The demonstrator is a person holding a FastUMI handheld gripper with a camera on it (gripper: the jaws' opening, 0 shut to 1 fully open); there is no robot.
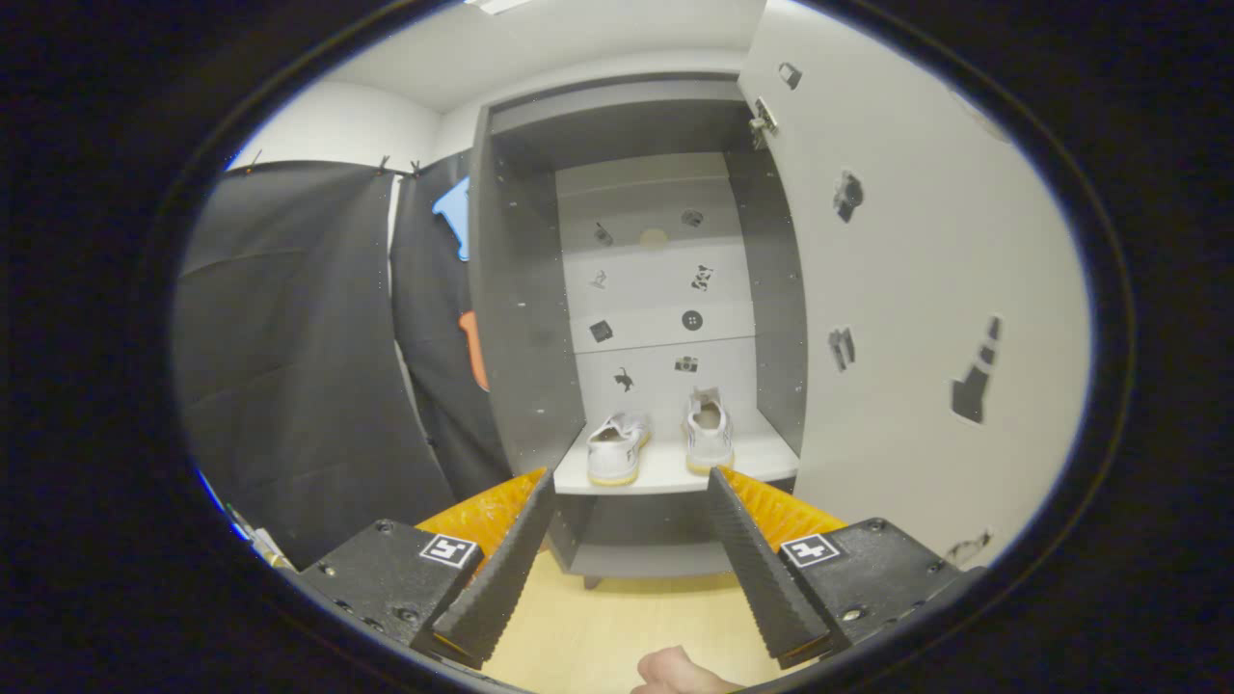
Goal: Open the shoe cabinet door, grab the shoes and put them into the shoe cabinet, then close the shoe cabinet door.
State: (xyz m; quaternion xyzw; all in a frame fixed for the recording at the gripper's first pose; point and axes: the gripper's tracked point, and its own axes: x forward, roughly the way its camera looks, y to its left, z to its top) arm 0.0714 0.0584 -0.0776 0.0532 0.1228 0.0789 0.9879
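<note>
The shoe cabinet (525,318) stands ahead with its door (916,289) swung wide to the right. Two white shoes sit on its pale shelf (762,458): one (617,449) lies turned toward the left, the other (709,432) stands heel toward me. My gripper (631,482) is open, well short of the shelf, with nothing between its fingers. Both shoes appear in the gap between the fingertips, beyond them.
Small dark stickers dot the cabinet's back wall and the inside of the door. Black cloth (308,357) hangs left of the cabinet. Light wooden floor (617,627) runs beneath the cabinet, and a person's hand (680,672) shows below the fingers.
</note>
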